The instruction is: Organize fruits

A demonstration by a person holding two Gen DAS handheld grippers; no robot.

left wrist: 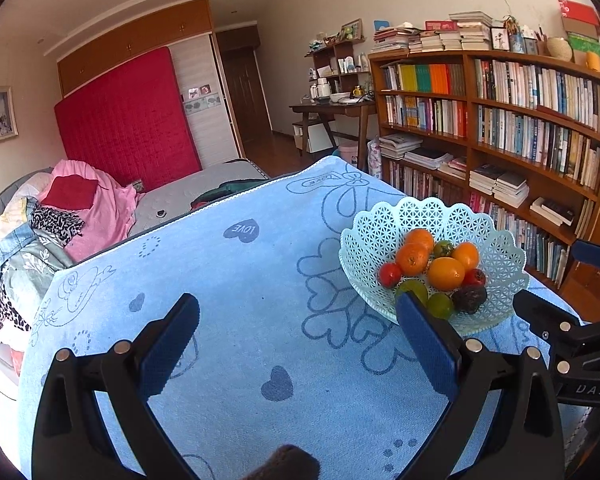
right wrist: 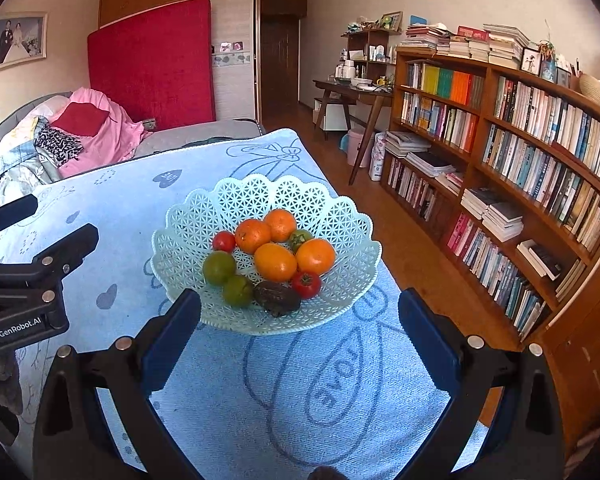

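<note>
A pale green lattice basket (right wrist: pixel 340 216) stands on the table's blue towel (right wrist: pixel 228 376), near its right edge; it also shows in the left wrist view (left wrist: pixel 380 224). It holds several oranges (right wrist: pixel 275 261), two red tomatoes (right wrist: pixel 306 284), green fruits (right wrist: pixel 219 267) and a dark brown fruit (right wrist: pixel 277 298). My right gripper (right wrist: pixel 300 308) is open and empty, just in front of the basket. My left gripper (left wrist: pixel 298 314) is open and empty over the towel (left wrist: pixel 236 280), left of the basket. Each gripper shows at the edge of the other's view.
The towel-covered table ends close behind and right of the basket, with wooden floor (right wrist: pixel 416 240) beyond. A tall bookshelf (right wrist: pixel 520 160) runs along the right. A bed with piled clothes (left wrist: pixel 60 216) lies to the left behind the table.
</note>
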